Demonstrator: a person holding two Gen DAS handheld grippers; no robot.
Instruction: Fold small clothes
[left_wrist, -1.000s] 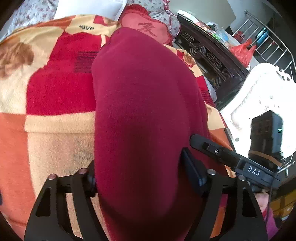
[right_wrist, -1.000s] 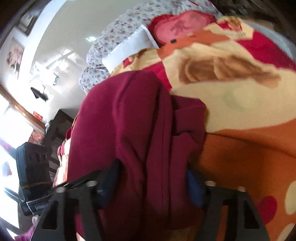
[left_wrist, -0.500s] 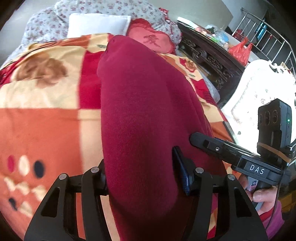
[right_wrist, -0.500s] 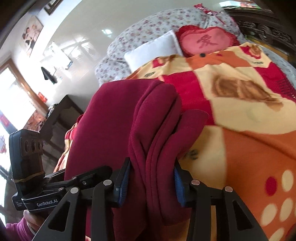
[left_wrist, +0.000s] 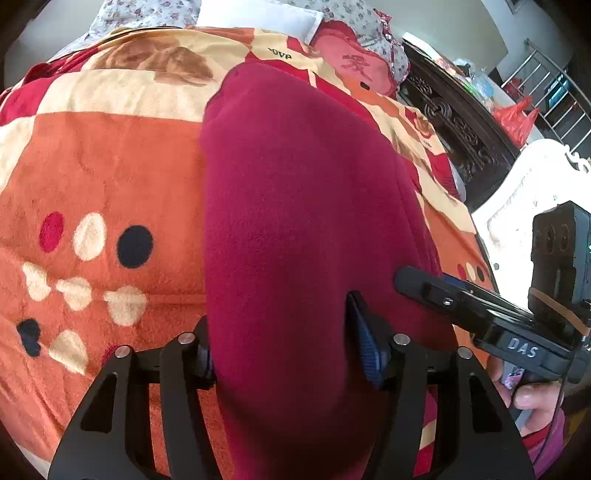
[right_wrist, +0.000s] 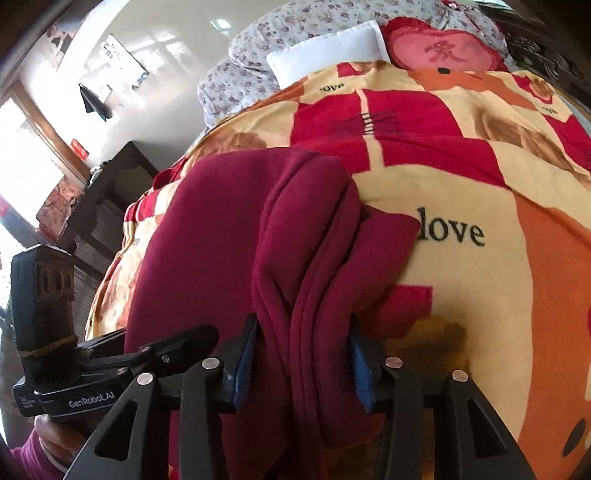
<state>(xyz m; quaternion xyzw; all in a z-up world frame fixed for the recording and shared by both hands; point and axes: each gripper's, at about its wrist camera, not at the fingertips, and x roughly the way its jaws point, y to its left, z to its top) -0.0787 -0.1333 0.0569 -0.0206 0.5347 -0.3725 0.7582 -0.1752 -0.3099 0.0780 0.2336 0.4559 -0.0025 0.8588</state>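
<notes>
Garment (left_wrist: 303, 206) over blanket (left_wrist: 110, 166), pillows (right_wrist: 325, 55) behind

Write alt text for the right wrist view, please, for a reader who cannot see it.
A folded dark red fleece garment sits between the blue pads of the right tool, whose jaws are opening, above an orange, red and cream patterned blanket. The left tool shows at lower left; a white pillow lies behind.

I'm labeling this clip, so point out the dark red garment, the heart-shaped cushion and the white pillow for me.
dark red garment (left_wrist: 295, 206): left wrist view, middle of its smooth top surface.
heart-shaped cushion (right_wrist: 439, 48): right wrist view, pink centre by the character.
white pillow (right_wrist: 325, 51): right wrist view, middle of its visible face.
</notes>
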